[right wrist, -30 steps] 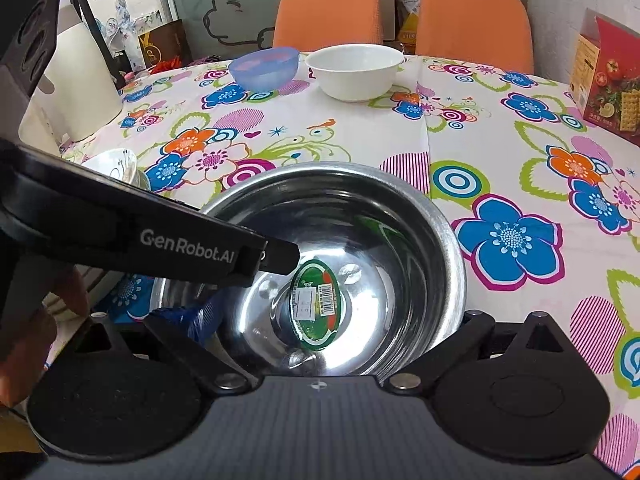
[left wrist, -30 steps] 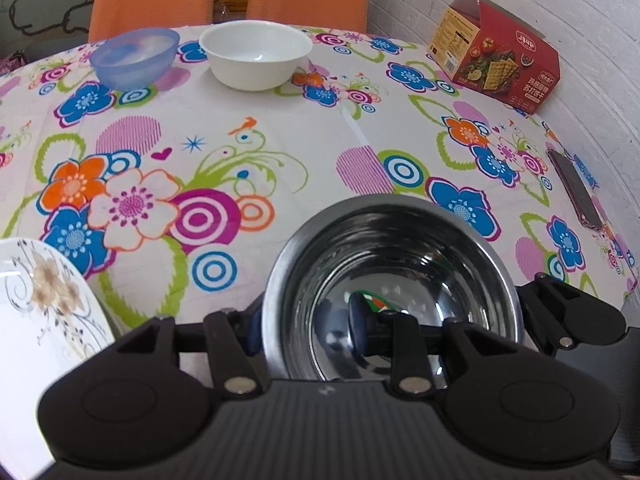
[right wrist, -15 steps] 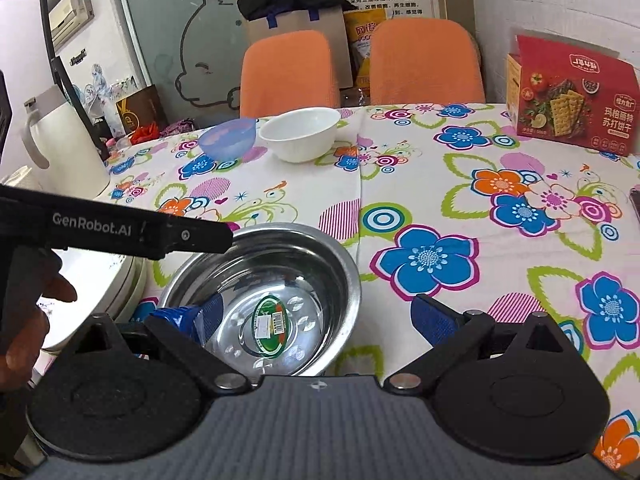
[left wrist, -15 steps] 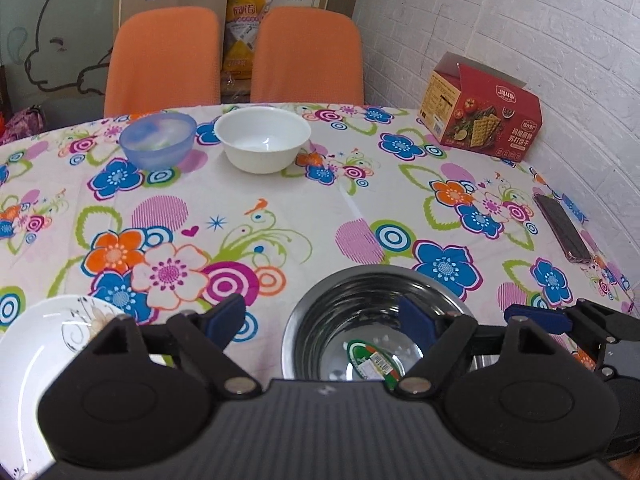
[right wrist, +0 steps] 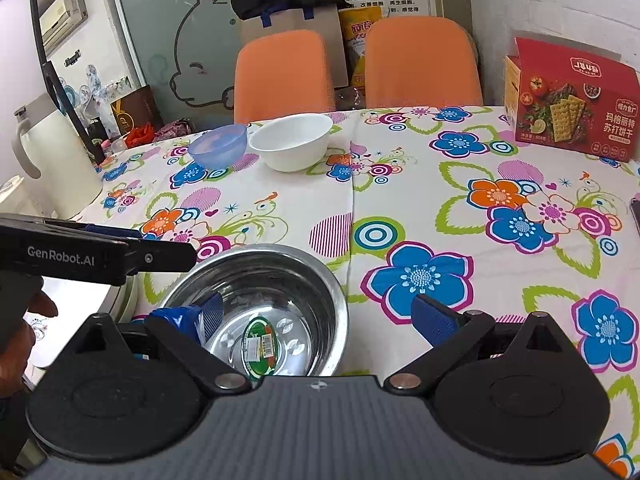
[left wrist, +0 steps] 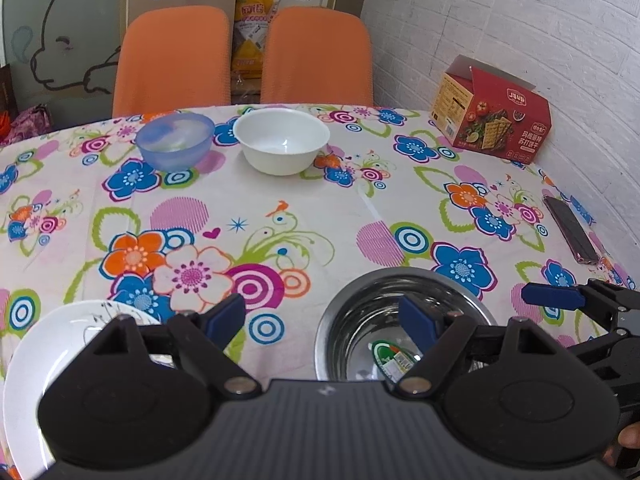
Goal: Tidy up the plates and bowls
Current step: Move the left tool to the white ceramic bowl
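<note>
A steel bowl (left wrist: 360, 316) (right wrist: 276, 288) with a green sticker inside rests on the flowered tablecloth. My left gripper (left wrist: 320, 316) hangs open above and behind it, its right finger over the bowl's near side. My right gripper (right wrist: 320, 314) is open too, with its left finger over the bowl and its right finger over bare cloth. A white patterned plate (left wrist: 44, 348) (right wrist: 80, 300) lies left of the steel bowl. Far across the table stand a blue bowl (left wrist: 174, 140) (right wrist: 218, 146) and a white bowl (left wrist: 282, 140) (right wrist: 292, 140), side by side.
A red cracker box (left wrist: 494, 120) (right wrist: 572, 108) stands at the far right by the brick wall. A phone (left wrist: 570, 228) lies near the right edge. A white kettle (right wrist: 52, 160) is at the left. Two orange chairs (left wrist: 244, 56) sit behind the table.
My left gripper was shut on the steel bowl's near rim; it has opened and drawn back and up. The right gripper has pulled back as well. The bowl stays on the cloth.
</note>
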A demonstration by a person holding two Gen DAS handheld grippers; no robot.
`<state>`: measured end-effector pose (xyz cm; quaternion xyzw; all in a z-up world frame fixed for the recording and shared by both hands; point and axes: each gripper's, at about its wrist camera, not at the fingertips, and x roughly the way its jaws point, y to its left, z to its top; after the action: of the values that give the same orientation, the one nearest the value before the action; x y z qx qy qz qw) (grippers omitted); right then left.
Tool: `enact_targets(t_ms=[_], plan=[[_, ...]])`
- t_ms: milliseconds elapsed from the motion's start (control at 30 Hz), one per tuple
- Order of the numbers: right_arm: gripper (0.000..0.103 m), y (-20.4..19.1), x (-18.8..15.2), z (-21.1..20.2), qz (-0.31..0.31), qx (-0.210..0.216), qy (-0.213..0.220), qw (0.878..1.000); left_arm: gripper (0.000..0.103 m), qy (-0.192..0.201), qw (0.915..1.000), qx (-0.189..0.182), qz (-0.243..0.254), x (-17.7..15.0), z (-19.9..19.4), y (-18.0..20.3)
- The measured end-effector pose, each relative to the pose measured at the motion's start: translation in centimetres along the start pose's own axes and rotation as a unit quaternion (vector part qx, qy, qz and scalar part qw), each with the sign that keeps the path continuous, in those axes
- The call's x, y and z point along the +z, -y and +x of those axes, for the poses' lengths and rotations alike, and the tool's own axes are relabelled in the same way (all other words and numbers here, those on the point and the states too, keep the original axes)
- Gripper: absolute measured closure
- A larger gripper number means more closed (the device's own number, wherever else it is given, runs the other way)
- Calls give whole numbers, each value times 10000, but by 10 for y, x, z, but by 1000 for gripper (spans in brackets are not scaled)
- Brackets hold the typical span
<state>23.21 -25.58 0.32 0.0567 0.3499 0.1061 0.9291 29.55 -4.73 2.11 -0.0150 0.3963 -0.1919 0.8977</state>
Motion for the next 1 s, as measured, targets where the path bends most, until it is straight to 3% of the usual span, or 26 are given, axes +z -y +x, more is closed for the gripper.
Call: enact_targets(t_ms=[200,367,433,567,767,867,1000], plan=[[15,2,26,20,-114,64,-64,9999,22,-120,9999,62,-93,15,17,-17],[15,5,72,50,-249,140,-71,9996,21,-147,9965,-50,-826,52,38,-51],[15,7,97,66,-252,180,-24,9995,21,-139,9906,-160,-1354,73,51,-69],[15,13,142,111,-304,26,-41,9995,21,-231,9683,-395,-2455,103,83,-95],[15,17,163,181,-718,-400,-389,9959,21,-664,9370,-342,-3414,112,134,-110],[15,19,164,205,-898,-458,-515,9936,21,-639,9282,-177,-3660,115,149,-114],[15,23,162,220,-881,-268,-551,9942,21,-652,9268,-56,-3698,121,164,-116]])
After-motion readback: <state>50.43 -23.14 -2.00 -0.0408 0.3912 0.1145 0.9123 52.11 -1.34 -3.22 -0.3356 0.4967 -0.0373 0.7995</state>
